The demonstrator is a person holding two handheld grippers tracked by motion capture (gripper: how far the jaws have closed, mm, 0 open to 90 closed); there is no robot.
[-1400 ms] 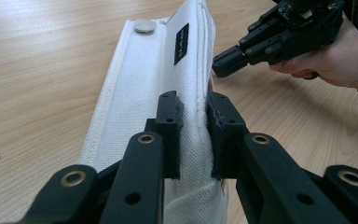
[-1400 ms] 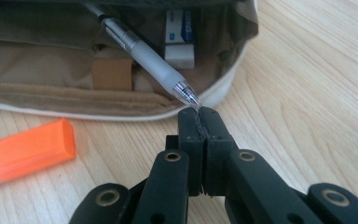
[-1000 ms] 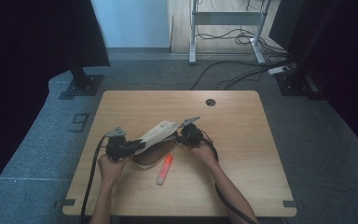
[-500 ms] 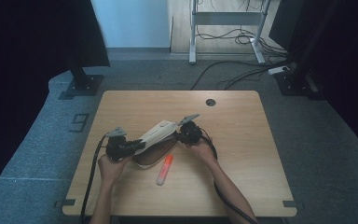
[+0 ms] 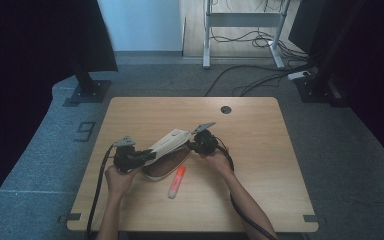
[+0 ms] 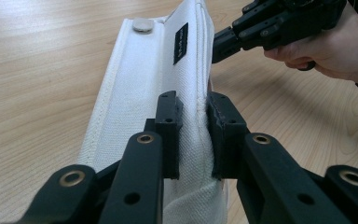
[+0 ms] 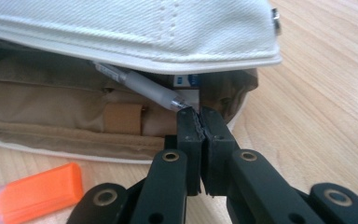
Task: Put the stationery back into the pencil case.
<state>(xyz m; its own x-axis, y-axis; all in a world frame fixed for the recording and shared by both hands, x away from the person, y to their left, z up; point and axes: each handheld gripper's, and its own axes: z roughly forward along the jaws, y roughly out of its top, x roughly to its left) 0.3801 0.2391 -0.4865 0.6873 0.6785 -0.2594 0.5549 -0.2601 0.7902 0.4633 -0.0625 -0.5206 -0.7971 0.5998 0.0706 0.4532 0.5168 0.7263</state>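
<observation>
While the left gripper clamps the white flap, the right gripper sits clenched at the pouch's open edge.

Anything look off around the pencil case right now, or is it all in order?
One thing: the orange highlighter lies loose on the table, outside the pencil case. The left gripper holds the white flap up, so the case gapes. Inside, a grey pen lies slanted near the right gripper. No damage or spill.

highlighter just before pouch
</observation>
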